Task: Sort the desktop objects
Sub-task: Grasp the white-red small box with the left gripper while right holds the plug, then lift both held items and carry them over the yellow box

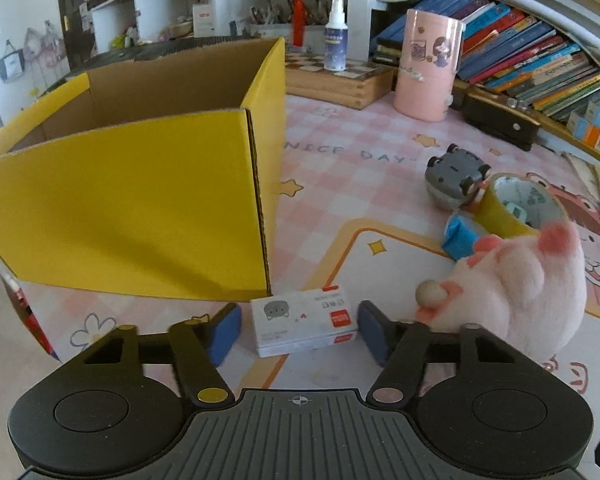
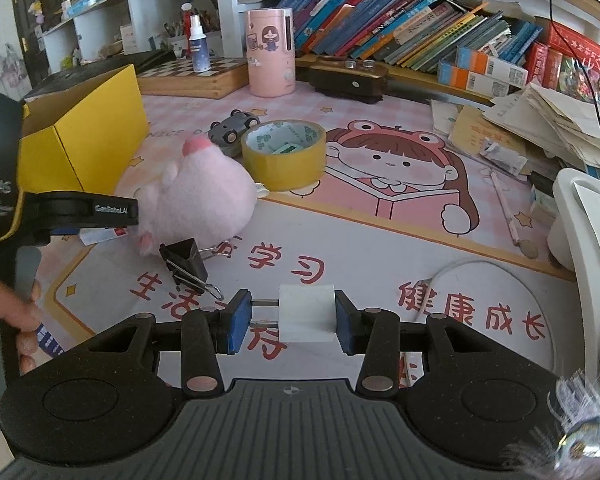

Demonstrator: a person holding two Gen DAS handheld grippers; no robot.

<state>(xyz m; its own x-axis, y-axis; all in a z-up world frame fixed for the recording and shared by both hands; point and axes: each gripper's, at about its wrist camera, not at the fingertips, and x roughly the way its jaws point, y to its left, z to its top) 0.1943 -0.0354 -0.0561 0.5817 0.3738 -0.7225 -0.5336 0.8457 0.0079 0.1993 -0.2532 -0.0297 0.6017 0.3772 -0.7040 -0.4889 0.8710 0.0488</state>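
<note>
Nearest in the left wrist view, the left hand-held gripper (image 1: 298, 330) straddles a small white staple box (image 1: 304, 326) that lies flat on the table (image 1: 380, 276). The box's long side runs across from one blue pad to the other, so the fingers bracket its short ends. A sliver of mat shows on each side, so the pads do not seem to press yet: spread around the box, not pinching it. The box sits dead ahead between the fingertips, just in front of the yellow cardboard box (image 1: 140, 208), whose near wall rises close behind it. The open top lies up and to the left, so, as I judge it, the lift must clear that wall's edge.

Just right of the right finger bulges a pink plush toy (image 1: 532, 288), close enough to brush. Beyond it stand a roll of yellow tape (image 1: 508, 208) and a grey toy car (image 1: 456, 178), with open mat behind.

In the right wrist view, the right hand-held gripper (image 2: 294, 320) is pinching a white plug adapter (image 2: 307, 313), prongs pointing left against one pad. A black binder clip (image 2: 184, 262) lies ahead to its left, near the plush. The left hand is the nearer one to the cardboard box.
</note>
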